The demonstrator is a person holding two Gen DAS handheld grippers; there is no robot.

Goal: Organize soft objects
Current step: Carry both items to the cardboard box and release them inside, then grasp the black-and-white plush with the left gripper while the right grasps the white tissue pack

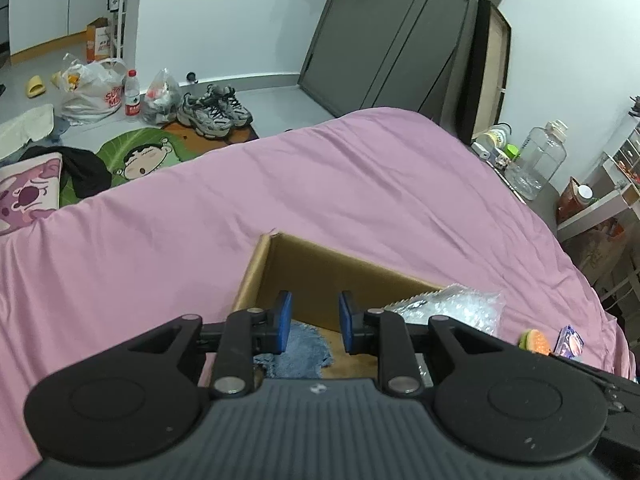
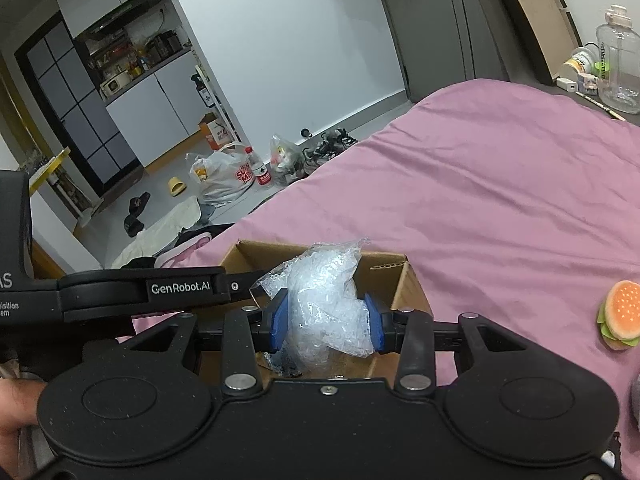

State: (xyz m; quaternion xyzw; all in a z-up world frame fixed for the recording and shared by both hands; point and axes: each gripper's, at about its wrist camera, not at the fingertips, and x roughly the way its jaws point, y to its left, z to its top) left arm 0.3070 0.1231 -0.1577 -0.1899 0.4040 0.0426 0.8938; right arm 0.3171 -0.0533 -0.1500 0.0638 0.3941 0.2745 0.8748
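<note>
An open cardboard box [image 1: 256, 268] stands on the pink bed, also in the right wrist view [image 2: 412, 284]. A blue fuzzy cloth [image 1: 304, 344] lies inside it. My left gripper [image 1: 314, 322] is open and empty above the box, over the cloth. My right gripper [image 2: 328, 320] is shut on a wad of clear bubble wrap [image 2: 324, 296] and holds it over the box; the wad also shows in the left wrist view [image 1: 452, 304]. A plush hamburger [image 2: 620, 314] lies on the bed right of the box, also in the left wrist view [image 1: 536, 342].
A small purple packet [image 1: 570, 342] lies by the hamburger. The pink bedsheet [image 1: 320, 184] spreads beyond the box. Shoes [image 1: 214, 110], plastic bags [image 1: 94, 88] and a bottle [image 1: 132, 98] sit on the floor. A nightstand holds a clear jug [image 1: 538, 160].
</note>
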